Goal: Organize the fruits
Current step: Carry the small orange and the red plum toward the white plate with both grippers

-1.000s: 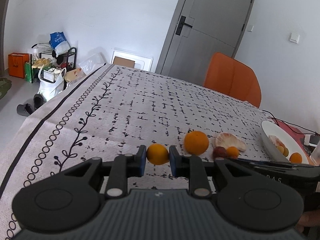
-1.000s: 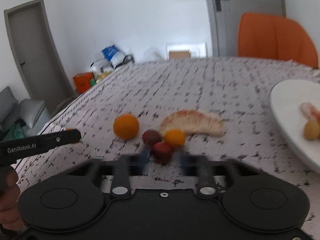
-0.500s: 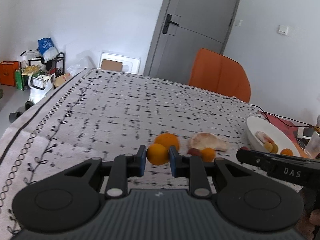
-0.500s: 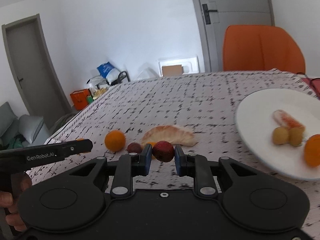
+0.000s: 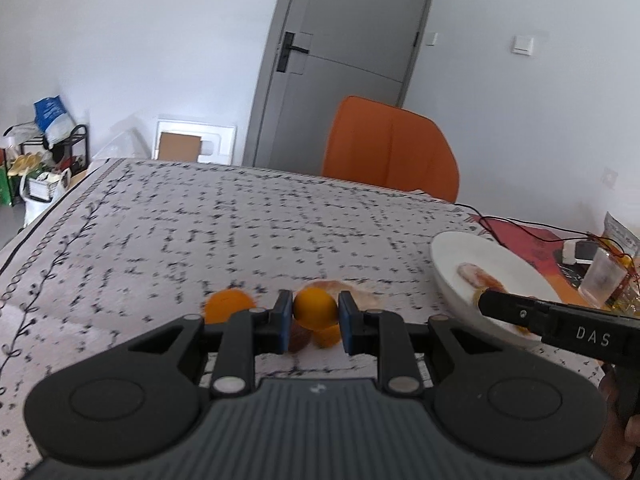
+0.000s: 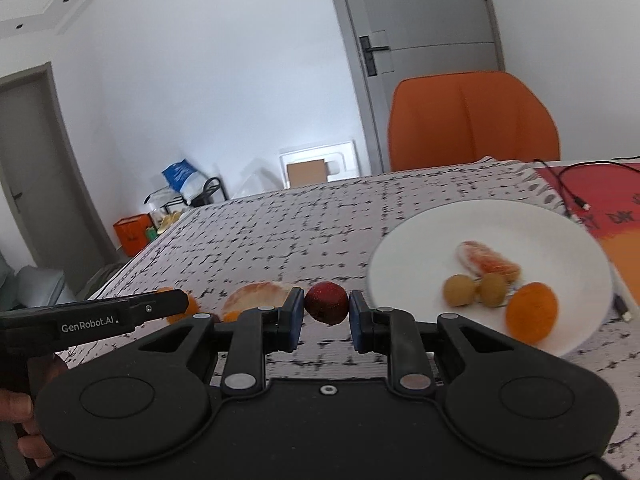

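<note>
My left gripper (image 5: pixel 313 322) is shut on a small orange fruit (image 5: pixel 315 307), held above the patterned tablecloth. Behind it lie an orange (image 5: pixel 228 305), a dark red fruit (image 5: pixel 299 339), another small orange fruit (image 5: pixel 326 336) and a peeled citrus piece (image 5: pixel 362 295). My right gripper (image 6: pixel 325 320) is shut on a dark red fruit (image 6: pixel 326 302), left of the white plate (image 6: pixel 404 248). The plate holds a citrus segment (image 6: pixel 486 262), two yellowish round fruits (image 6: pixel 460 290) and an orange (image 6: pixel 532 316). The plate also shows in the left wrist view (image 5: pixel 460 256), with the right gripper's finger over it.
An orange chair (image 5: pixel 390 156) stands at the table's far edge. Cables, a red mat (image 5: pixel 528 238), a clear cup (image 5: pixel 602 280) and small items lie right of the plate. The table's left edge (image 5: pixel 36 224) drops to the floor with bags and a rack.
Both grippers have lifted and swung right toward the plate, each still holding its fruit. The right gripper closed on the dark red fruit about a second ago.
</note>
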Motion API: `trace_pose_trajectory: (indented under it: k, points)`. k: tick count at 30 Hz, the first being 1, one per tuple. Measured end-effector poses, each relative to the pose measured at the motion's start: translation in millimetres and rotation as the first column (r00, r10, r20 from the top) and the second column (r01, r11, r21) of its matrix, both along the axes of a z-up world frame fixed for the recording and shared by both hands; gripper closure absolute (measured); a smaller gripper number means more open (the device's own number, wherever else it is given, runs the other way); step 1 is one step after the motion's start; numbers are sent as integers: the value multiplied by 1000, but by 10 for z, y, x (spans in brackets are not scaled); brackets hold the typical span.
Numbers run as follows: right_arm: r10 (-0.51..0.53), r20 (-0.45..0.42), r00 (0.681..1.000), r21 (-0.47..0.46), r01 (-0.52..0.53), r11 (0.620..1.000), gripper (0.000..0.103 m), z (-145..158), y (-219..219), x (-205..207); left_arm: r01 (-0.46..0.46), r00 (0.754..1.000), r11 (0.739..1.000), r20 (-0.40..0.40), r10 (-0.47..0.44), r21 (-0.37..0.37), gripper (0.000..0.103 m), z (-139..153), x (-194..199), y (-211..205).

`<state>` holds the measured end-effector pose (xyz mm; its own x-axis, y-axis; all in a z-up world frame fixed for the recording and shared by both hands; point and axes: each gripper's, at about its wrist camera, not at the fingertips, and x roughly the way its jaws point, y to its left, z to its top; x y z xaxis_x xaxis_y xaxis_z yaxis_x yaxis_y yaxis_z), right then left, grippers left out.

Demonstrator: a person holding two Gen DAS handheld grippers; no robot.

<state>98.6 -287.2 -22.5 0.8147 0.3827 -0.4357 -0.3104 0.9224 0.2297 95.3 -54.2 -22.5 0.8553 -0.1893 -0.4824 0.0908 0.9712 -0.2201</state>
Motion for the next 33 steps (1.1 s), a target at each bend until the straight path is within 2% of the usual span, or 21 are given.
trace_pose_trajectory:
  k: [17,33]
  points:
    - [-120,30,992,26,119,993,81,13,-630,-90,86,996,996,8,-87,31,80,32,176,-600]
    - [-229,14,973,66,228,971,80,-153,-1158,-26,155,988,983,2,-156,93,80,64,380,-1067]
